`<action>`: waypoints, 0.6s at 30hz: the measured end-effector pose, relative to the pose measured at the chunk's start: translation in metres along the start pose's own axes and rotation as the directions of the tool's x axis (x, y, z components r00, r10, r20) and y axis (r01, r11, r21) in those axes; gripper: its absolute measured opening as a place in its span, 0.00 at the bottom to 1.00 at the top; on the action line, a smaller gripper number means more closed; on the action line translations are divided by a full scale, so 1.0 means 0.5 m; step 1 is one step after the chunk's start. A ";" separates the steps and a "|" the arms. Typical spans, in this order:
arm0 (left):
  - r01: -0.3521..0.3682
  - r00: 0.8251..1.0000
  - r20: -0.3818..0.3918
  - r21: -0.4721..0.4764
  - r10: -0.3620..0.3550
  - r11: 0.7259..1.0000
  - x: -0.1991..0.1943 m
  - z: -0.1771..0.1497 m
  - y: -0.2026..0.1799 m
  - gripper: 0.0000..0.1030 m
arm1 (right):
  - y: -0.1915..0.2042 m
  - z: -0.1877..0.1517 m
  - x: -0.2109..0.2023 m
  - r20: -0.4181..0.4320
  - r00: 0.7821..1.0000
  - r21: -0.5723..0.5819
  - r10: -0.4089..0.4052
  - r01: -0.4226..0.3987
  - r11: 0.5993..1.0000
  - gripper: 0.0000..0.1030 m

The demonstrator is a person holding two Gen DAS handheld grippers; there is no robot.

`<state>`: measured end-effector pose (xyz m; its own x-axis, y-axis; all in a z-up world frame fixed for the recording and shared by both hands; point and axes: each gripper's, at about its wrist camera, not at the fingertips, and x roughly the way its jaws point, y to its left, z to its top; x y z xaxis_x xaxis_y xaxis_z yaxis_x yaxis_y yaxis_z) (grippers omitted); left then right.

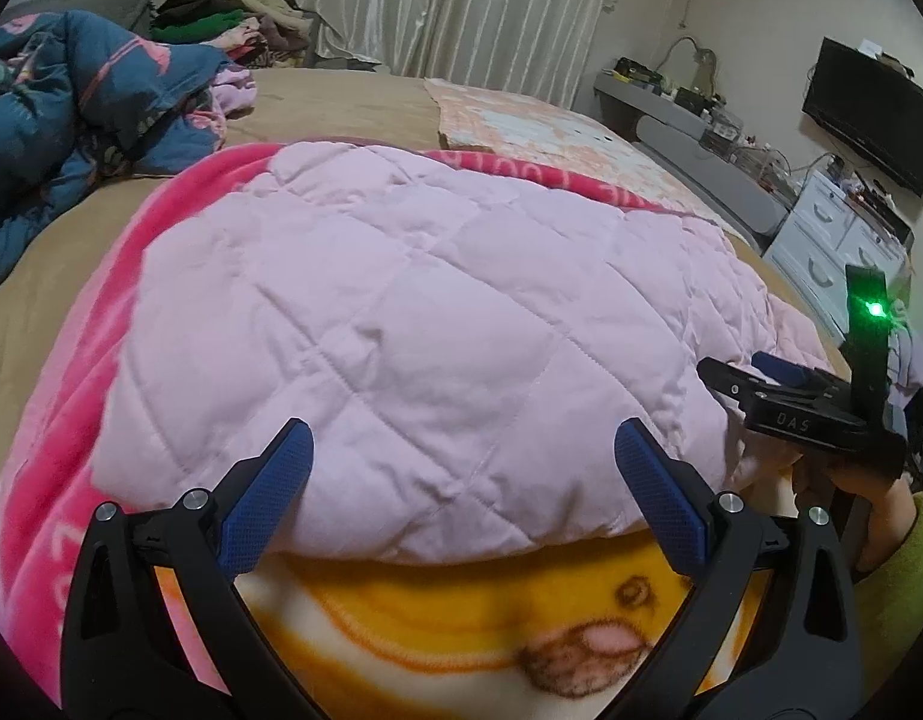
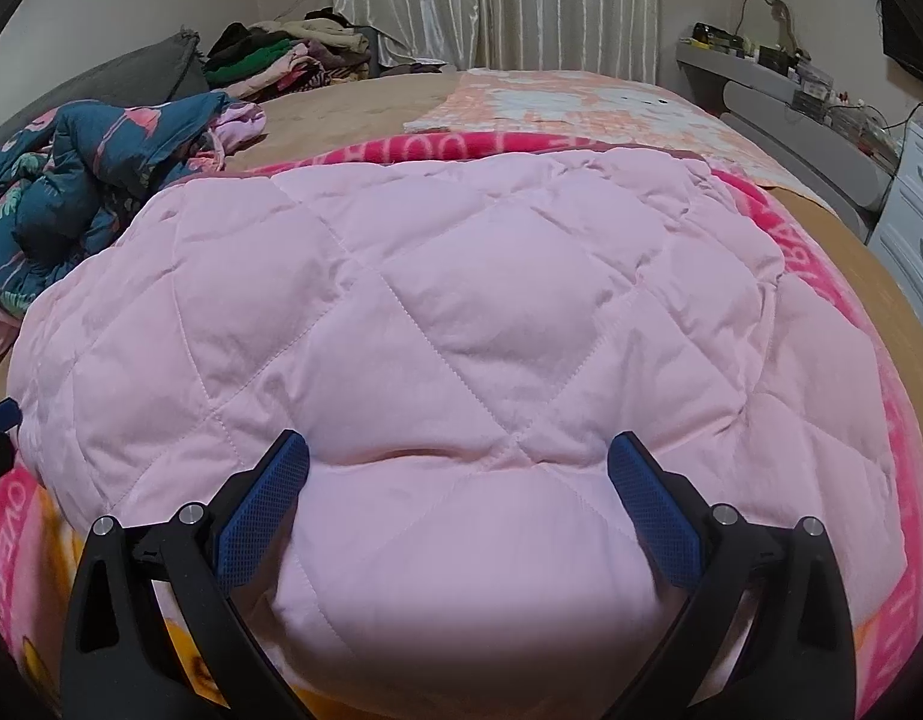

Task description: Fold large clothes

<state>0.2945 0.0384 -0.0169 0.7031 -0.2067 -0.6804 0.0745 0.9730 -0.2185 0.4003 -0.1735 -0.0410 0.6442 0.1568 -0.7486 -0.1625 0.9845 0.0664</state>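
A pale pink quilted garment (image 1: 413,312) lies folded and puffy on a pink and yellow fleece blanket (image 1: 461,612) on the bed. My left gripper (image 1: 461,429) is open wide just above the garment's near edge, and its pads touch nothing. At the right of that view, a hand in a green sleeve holds my right gripper (image 1: 761,378) at the garment's right end. In the right wrist view the garment (image 2: 461,312) bulges up between the wide-open fingers of my right gripper (image 2: 457,441). Neither pad presses on it.
A crumpled blue flowered quilt (image 1: 71,96) and a heap of clothes (image 1: 233,24) lie at the far left of the bed. A peach blanket (image 1: 539,120) covers the far right part. White drawers (image 1: 833,228) and a TV (image 1: 869,114) stand to the right.
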 end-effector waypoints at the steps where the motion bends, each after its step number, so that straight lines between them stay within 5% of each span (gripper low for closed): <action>1: 0.001 1.000 0.006 -0.006 -0.001 1.000 -0.009 0.001 0.002 0.92 | 0.000 -0.001 -0.002 0.000 1.000 -0.001 -0.001 0.001 1.000 0.96; 10: -0.023 0.999 0.038 -0.007 0.023 1.000 -0.061 0.005 0.013 0.92 | 0.000 -0.013 -0.032 -0.006 1.000 0.009 0.001 -0.001 1.000 0.96; 18: -0.041 0.997 0.070 0.015 0.040 0.999 -0.108 0.000 0.009 0.92 | 0.005 -0.045 -0.134 0.086 0.995 0.002 0.058 -0.059 0.998 0.96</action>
<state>0.2569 0.0539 0.0186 0.7532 -0.1595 -0.6382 0.0556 0.9821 -0.1799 0.3399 -0.1832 -0.0058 0.6955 0.2200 -0.6840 -0.1982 0.9738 0.1117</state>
